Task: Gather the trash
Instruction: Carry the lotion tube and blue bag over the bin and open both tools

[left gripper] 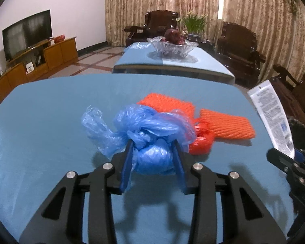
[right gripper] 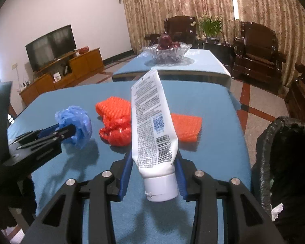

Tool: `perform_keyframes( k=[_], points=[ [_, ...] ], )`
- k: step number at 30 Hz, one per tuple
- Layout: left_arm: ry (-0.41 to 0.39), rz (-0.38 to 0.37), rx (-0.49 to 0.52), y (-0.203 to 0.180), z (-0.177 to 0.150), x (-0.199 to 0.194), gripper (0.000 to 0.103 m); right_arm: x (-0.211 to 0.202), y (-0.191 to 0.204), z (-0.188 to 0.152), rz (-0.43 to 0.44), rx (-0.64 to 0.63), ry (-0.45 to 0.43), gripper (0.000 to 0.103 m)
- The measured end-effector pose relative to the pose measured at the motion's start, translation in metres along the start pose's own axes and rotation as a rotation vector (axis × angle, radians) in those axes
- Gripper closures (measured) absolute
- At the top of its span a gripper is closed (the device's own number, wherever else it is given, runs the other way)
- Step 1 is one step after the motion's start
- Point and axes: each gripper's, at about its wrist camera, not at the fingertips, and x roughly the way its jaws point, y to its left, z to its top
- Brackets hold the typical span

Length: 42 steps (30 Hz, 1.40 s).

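Left hand-held gripper (left gripper: 152,152) has its blue pads pressed into the sides of a knotted blue plastic bag (left gripper: 144,134), and the bag hangs clear above the blue counter (left gripper: 50,111), its shadow below it. From the right wrist camera, that same gripper (right gripper: 71,132) shows side-on at far left, with the bag (right gripper: 77,122) bunched around its tips. Only the right wrist view catches the black-lined trash bin (right gripper: 284,162) low to the right of the right hand-held gripper (right gripper: 154,166), with a scrap of white paper (right gripper: 276,209) inside.

The right hand-held gripper pinches a white tube (right gripper: 152,126) near its cap end, cap toward the camera, crimped end tilted up and away. In the left view, the tube (left gripper: 272,118) stands up at the right edge.

Just beyond the left gripper and to its right lies orange foam netting (left gripper: 168,105), then a crumpled red-orange mesh bag (left gripper: 201,140) and a second flat orange foam sleeve (left gripper: 227,124); the blue bag covers part of the mesh.

Beyond, across a gap, a second blue-covered table (left gripper: 193,65) carries a glass bowl (left gripper: 172,46) of dark red fruit. Far left, a television (left gripper: 26,32) on a wooden cabinet (left gripper: 40,61); dark wooden armchairs (left gripper: 240,48), a green plant (left gripper: 195,22) and patterned curtains (left gripper: 152,0) at the back, on a tiled floor (left gripper: 95,59).
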Motion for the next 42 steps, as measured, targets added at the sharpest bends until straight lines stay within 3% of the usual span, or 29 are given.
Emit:
perform_keyframes(
  k=[14,42],
  points=[
    [-0.071,-0.116,0.078,-0.069,0.014,-0.049,0.068,-0.057,-0.038,0.015,-0.063,0.053,-0.09,0.064],
    [-0.084,-0.404,0.256,-0.238,-0.01,-0.057,0.068,-0.131,-0.18,-0.012,-0.315,0.213,-0.141,0.064]
  ],
)
